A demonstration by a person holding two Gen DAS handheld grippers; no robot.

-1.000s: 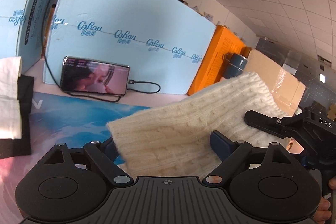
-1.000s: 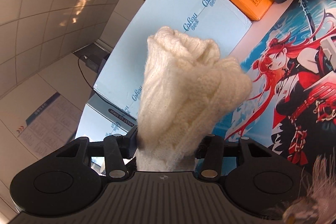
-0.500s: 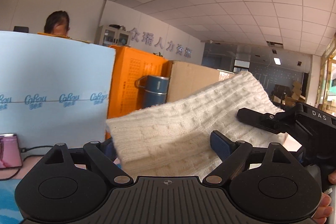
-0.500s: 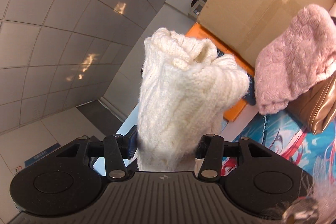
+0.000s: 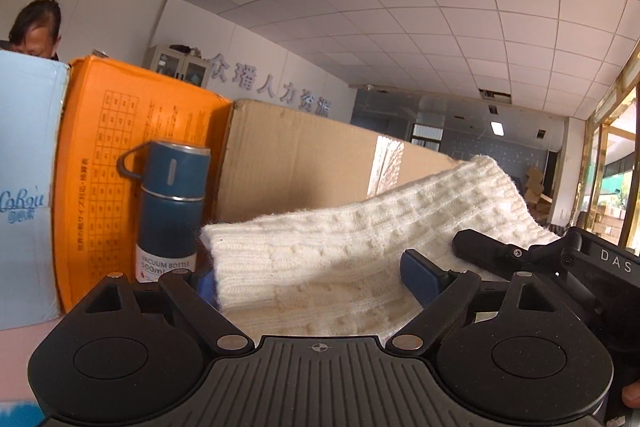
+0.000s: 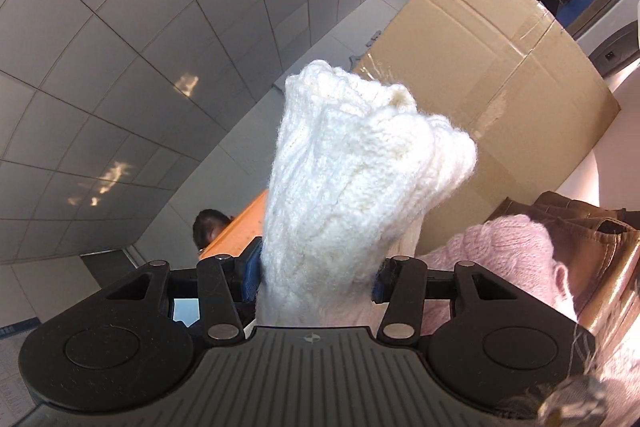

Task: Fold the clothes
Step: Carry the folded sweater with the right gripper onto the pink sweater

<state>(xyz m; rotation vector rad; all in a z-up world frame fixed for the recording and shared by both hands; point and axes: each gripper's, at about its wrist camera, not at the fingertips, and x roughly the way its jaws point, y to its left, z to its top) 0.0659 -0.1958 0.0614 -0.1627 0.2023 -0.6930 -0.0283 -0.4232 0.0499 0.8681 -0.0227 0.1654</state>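
Both grippers, left gripper (image 5: 310,277) and right gripper (image 6: 316,277), clamp the raised cream sweater (image 5: 360,251)

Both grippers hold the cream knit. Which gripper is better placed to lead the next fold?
Probably left. The left gripper holds a flat corner of the cream knit; the right gripper clamps a bunched end.

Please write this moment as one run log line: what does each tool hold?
left tool: shut on white knit | right tool: shut on white knit, bunched | knit: lifted between both tools | pink knit: untouched
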